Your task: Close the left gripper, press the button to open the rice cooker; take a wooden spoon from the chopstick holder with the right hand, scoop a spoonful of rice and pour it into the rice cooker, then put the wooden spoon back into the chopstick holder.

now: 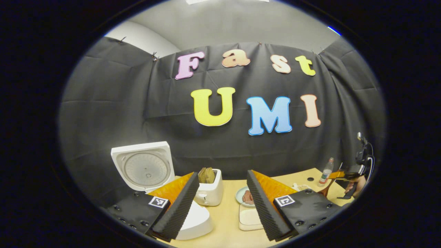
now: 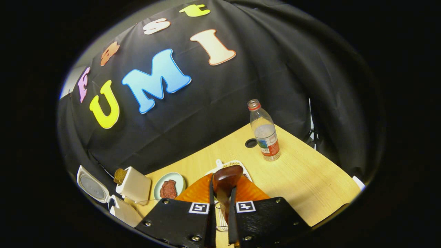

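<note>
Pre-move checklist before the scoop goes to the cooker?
1. White rice cooker lid open: ok.
2. Brown wooden spoon clamped in right gripper: ok.
3. Rice in spoon bowl: cannot tell.
4. Left gripper clear of the cooker opening: ok, jaws open, hanging in front of it.
5. Clear plastic bottle upright, off to the side: ok.
6. White toaster beside the cooker, close to the path: cannot tell.
</note>
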`<action>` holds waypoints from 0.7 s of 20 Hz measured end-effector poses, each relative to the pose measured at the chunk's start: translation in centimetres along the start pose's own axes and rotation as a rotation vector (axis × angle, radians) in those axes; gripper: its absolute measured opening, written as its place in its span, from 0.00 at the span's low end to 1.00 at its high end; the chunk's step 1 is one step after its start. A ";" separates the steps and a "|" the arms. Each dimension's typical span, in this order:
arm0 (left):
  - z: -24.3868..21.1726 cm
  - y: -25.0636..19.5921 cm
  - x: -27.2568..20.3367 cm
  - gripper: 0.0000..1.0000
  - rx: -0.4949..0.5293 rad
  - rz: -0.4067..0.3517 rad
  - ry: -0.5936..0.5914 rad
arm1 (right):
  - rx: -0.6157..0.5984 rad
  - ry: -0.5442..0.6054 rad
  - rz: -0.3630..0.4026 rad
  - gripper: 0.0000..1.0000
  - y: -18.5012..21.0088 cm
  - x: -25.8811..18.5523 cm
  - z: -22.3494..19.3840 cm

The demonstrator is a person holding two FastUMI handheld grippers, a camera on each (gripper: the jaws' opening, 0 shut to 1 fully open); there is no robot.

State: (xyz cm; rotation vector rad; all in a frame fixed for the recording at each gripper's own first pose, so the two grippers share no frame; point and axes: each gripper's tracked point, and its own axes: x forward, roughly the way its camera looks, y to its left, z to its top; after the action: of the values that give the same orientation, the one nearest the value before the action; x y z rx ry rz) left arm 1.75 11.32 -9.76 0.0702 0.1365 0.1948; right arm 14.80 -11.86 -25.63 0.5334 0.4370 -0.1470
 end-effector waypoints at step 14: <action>-1.2 4.9 -3.4 0.99 -0.020 0.015 -0.006 | -0.244 -0.008 0.330 0.14 20.8 -2.3 -2.8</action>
State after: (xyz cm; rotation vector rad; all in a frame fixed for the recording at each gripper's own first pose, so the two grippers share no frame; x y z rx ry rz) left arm -2.66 15.47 -10.10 0.0516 0.1277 0.2105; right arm 16.83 7.40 -17.17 0.3575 0.3479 0.2188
